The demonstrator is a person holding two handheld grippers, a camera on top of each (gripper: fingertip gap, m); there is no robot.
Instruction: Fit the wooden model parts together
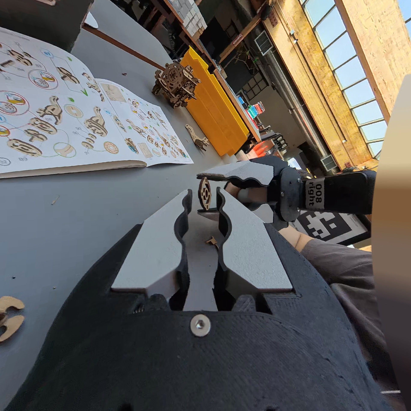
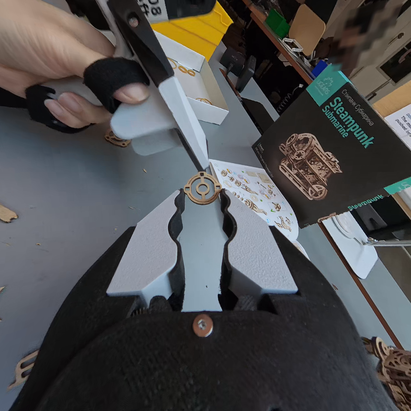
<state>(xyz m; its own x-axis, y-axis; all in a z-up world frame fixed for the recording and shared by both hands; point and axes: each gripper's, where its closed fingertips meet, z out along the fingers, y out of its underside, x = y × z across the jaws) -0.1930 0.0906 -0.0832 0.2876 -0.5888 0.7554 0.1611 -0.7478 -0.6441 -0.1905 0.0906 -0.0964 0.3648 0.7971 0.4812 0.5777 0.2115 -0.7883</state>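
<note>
In the right wrist view, the right gripper [image 2: 202, 193] pinches a small wooden ring part [image 2: 202, 188] by its rim between the two fingertips, its flat face toward the camera and its cross-spokes at twelve, three, six and nine o'clock. The left gripper [image 1: 204, 193] has its jaws slightly spread, with the disc seen edge-on just beyond the gap. Farther, at eleven o'clock, lies the instruction booklet [image 1: 93, 124], then the assembled wooden model [image 1: 175, 84].

Ring part [image 2: 202, 188]: thin laser-cut wood, matt
Finger pads [image 2: 153, 242]: grey, grainy, probably plastic
Table [image 2: 66, 189]: smooth matt grey
</note>
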